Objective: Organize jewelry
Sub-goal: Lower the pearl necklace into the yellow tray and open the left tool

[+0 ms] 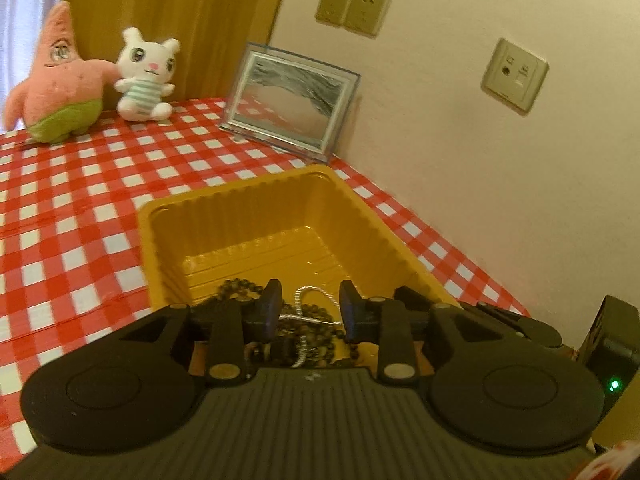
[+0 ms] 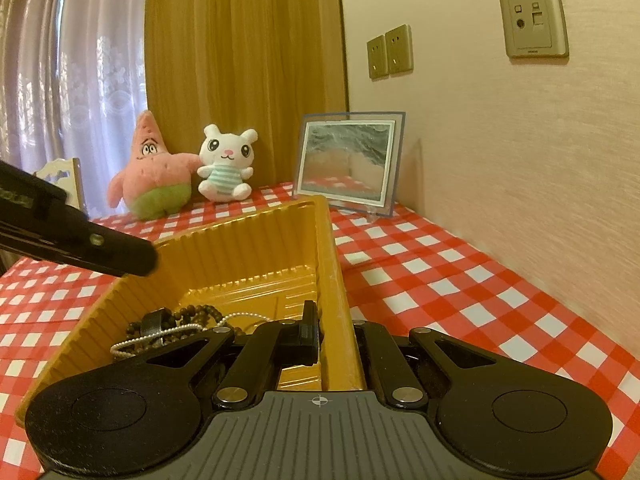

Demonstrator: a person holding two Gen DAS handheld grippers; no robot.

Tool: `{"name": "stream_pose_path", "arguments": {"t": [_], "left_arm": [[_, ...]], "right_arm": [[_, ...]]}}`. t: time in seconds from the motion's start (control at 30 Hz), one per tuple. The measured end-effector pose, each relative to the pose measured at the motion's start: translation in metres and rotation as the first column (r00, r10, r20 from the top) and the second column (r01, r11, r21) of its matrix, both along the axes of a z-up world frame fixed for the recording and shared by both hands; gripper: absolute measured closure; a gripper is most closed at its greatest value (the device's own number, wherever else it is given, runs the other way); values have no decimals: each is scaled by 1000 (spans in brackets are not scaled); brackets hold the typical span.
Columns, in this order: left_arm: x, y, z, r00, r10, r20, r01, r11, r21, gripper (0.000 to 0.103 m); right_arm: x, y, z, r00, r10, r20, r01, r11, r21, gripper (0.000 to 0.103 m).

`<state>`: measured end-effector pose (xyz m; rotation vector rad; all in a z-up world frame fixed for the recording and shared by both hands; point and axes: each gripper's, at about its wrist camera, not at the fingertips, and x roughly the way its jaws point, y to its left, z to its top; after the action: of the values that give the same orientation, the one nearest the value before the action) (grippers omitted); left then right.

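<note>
L gripper point(image 1: 310, 300), jaws spread w/ nothing pinched, hangs over a brown bead strand point(image 1: 320, 330) & silver chain point(image 1: 306, 294) lying in the yellow tray point(image 1: 256, 216) on the checked cloth point(image 1: 72, 200); R gripper point(image 2: 336, 336) pinches the tray's right wall.

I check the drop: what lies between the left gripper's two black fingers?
In the left wrist view, a thin silver chain and dark beaded bracelets lie there, inside the yellow plastic tray.
</note>
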<state>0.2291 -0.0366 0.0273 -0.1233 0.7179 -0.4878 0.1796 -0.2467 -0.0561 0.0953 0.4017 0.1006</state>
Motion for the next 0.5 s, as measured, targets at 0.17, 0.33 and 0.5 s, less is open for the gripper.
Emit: {"name": "stream_pose_path", "arguments": {"t": [0.17, 0.33, 0.5], "left_arm": [[-7, 32, 2, 995, 100, 25, -100, 995, 19, 75], [-17, 66, 2, 979, 199, 50, -202, 978, 57, 75], [-20, 93, -1, 958, 283, 49, -286, 956, 70, 75]], "right_arm": [[4, 1, 0, 1000, 0, -8, 0, 1000, -4, 99], [14, 7, -1, 1000, 7, -16, -7, 1000, -4, 99], [34, 13, 0, 999, 28, -34, -27, 999, 21, 99]]}}
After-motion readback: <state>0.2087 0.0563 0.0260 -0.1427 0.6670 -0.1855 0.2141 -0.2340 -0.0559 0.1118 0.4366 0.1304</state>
